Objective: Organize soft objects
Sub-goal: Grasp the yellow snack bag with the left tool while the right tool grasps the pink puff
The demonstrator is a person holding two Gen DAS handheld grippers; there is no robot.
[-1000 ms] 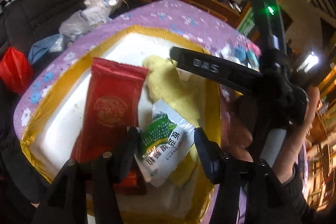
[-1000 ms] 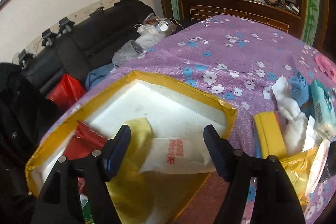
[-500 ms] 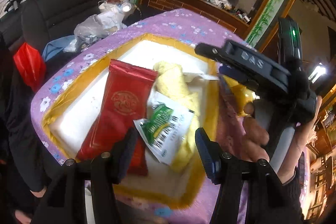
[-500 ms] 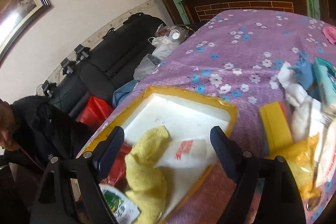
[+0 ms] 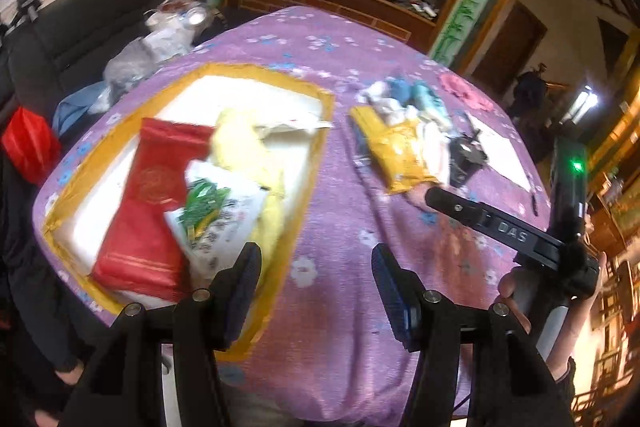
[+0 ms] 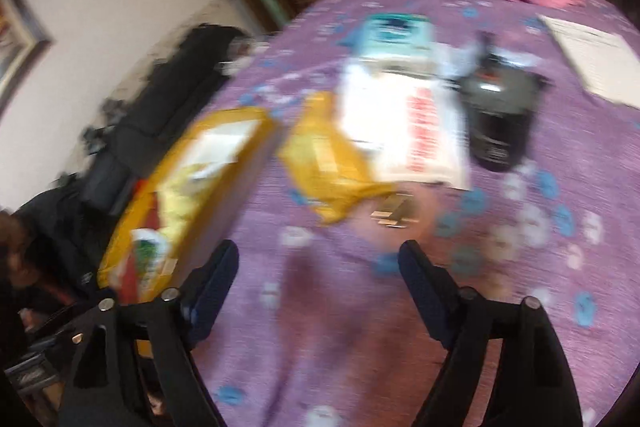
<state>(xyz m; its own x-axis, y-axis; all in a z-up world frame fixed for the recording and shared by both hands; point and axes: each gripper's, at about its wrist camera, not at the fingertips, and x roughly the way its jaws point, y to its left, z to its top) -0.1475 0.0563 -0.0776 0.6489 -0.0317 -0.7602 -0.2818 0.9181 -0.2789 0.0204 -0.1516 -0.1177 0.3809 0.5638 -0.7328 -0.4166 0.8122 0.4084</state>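
While I hang over the purple flowered cloth (image 5: 344, 211): nothing lies between either pair of my fingers.
My left gripper (image 5: 316, 281): jaws wide apart, empty, above the cloth just beside the tray's near corner.
My right gripper (image 6: 320, 279): jaws wide but closing, empty; blurred view.
Yellow-rimmed tray (image 5: 316, 155): holds a red packet (image 5: 148, 203), a green-and-white packet (image 5: 218, 219) and a yellow cloth (image 5: 240, 147).
Loose pile (image 6: 400, 115): yellow bag (image 6: 332, 167), white red-lettered packet, teal pack, on the cloth beside the tray.
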